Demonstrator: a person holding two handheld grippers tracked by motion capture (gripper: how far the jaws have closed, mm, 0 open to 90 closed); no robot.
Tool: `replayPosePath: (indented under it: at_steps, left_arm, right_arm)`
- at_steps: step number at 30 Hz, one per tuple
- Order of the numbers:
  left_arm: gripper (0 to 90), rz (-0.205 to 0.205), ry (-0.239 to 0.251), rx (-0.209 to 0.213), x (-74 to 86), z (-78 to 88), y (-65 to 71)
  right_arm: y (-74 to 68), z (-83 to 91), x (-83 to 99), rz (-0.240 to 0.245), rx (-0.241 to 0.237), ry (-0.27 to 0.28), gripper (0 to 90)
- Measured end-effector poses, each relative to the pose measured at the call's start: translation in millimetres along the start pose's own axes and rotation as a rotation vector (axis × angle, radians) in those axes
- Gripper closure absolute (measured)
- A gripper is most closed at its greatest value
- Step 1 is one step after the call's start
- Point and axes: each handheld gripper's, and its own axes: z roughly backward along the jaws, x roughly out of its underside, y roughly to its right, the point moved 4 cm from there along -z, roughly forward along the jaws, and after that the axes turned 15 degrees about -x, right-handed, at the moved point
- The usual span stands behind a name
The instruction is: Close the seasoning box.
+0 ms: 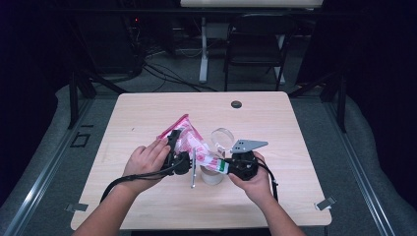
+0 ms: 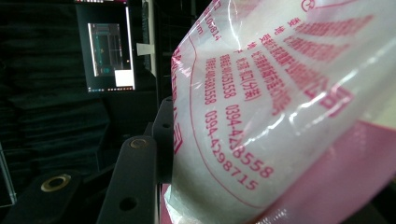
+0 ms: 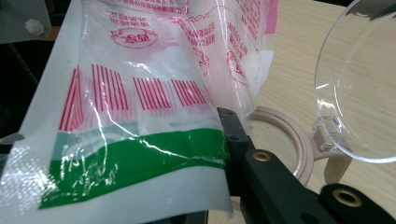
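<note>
A: Black jaw of the right gripper (image 3: 224, 154) clamps the green-striped end of the plastic bag (image 3: 140, 116).

B: Left gripper (image 1: 173, 147)?

A: Grasping the bag's pink-printed end — its jaw is pressed against the film. Bag spans both grippers above the container (image 1: 212, 175) with its clear lid (image 1: 222, 137) open, mid-table (image 1: 147, 113).

You hold a translucent white bag (image 1: 189, 140) printed in pink-red: rows of characters and digits, curved lines, a block of vertical stripes, a pink edge. You see its green band (image 3: 140, 161) near one end. Your grippers' jaws are black. The container (image 1: 212, 174) is beige, its lid (image 3: 359, 79) clear; the table (image 1: 147, 113) is pale wood grain.
</note>
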Motion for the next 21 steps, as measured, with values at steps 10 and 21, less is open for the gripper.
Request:
replayPosePath:
  at_steps: [10,21]
  left_arm:
    - [62.3,-0.014,0.003,-0.005,-1.0,0.6,-0.8]
    - [62.8,-0.008,-0.001,0.001,0.8,1.1,5.7]
  right_arm:
    - [2.0,-0.5,1.2,-0.015,-0.005,0.008,90.0]
    - [4.0,-6.3,4.6,-0.027,0.009,-0.012,90.0]
